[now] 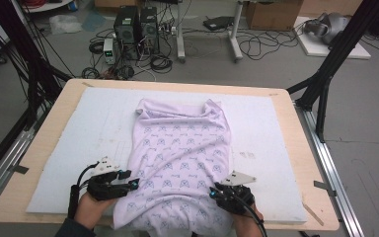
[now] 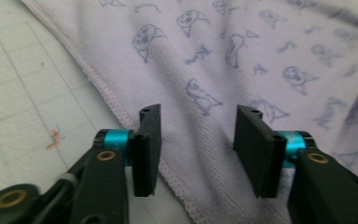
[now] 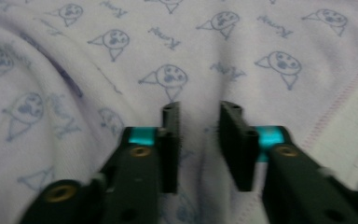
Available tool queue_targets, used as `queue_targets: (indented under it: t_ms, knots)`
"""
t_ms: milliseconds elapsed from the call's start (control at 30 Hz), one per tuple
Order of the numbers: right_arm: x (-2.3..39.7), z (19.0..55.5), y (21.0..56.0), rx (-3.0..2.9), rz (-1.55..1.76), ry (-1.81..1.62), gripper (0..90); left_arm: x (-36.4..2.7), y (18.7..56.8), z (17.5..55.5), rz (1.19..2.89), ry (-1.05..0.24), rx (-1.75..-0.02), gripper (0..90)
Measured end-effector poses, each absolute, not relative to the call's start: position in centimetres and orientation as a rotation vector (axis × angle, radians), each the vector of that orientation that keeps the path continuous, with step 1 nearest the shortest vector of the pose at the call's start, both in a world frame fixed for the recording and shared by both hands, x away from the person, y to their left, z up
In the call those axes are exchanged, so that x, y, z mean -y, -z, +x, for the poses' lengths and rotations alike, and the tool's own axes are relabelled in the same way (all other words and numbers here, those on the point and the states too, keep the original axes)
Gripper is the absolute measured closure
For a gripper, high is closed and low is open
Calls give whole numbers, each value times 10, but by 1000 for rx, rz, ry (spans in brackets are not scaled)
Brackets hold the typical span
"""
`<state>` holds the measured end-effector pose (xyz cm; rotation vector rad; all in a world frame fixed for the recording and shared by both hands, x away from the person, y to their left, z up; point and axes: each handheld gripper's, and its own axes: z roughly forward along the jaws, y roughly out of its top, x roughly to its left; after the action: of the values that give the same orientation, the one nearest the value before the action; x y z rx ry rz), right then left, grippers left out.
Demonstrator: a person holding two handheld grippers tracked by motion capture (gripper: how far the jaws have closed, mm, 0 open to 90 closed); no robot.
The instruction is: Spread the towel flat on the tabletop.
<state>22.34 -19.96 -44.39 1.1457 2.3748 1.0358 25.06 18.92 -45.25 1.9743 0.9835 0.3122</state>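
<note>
a pale lilac printed cloth (image 1: pixel 180 158) lies spread flat on a white foam pad (image 1: pixel 69 148) covering the wooden counter (image 1: pixel 306 148). its far end, away from both tools, is bunched into folds; its near end reaches the counter edge between the person's hands.

left tool (image 1: pixel 133 183): positioned at the near left edge of the cloth, pointing inward across it. in the left gripper view the jaws stand well apart and released, with the stitched hem (image 2: pixel 121 112) running diagonally beneath and between them; the cloth (image 2: pixel 242 60) lies ahead and to the right of the jaws, bare pad to their left. no pad presses the fabric.

right tool (image 1: pixel 212 191): positioned at the near right edge of the cloth, pointing inward. in the right gripper view the jaws stand at a narrower gap, a soft ridge of cloth (image 3: pixel 121 60) rising between them; whether they pinch it cannot be told. the hem (image 3: pixel 335 100) passes just right of the jaws.
</note>
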Motion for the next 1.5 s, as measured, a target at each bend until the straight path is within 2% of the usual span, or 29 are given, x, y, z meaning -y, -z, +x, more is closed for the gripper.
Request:
queue_targets:
  t_ms: [33,100,133,267,367,467,533,567,633,700,833,1033,1333,1500]
  knots:
    - [203,223,444,-2387,1140,-1051,817,-188,452,249,1983,-330,-975,583]
    - [205,222,444,-2410,1123,-1060,840,-188,452,246,2010,-345,-954,828]
    - [206,220,443,-2426,1115,-1058,843,-190,451,244,2010,-306,-957,863]
    - [213,212,437,-2513,1041,-1050,862,-198,448,234,2028,-190,-937,877]
    - [230,202,429,-2557,1015,-1084,877,-207,444,225,2021,-161,-925,877]
    - [247,194,420,-2546,1032,-1157,875,-219,436,220,1951,-108,-929,877]
    - [252,192,416,-2503,1049,-1179,851,-222,434,218,1916,-121,-941,865]
    - [251,192,416,-2476,1062,-1174,780,-222,434,219,1910,-143,-947,820]
    - [248,195,419,-2427,1110,-1174,656,-221,436,223,1898,-198,-968,665]
    - [242,201,423,-2359,1160,-1170,539,-219,436,229,1873,-234,-972,589]
    - [228,216,431,-2279,1224,-1115,440,-215,439,247,1860,-272,-1015,499]
    - [214,237,439,-2283,1218,-1045,393,-215,446,268,1854,-269,-1067,477]
    - [217,260,435,-2256,1224,-1068,391,-224,440,279,1811,-317,-1073,433]
    - [217,279,439,-2300,1204,-1035,440,-221,442,295,1821,-306,-1107,431]
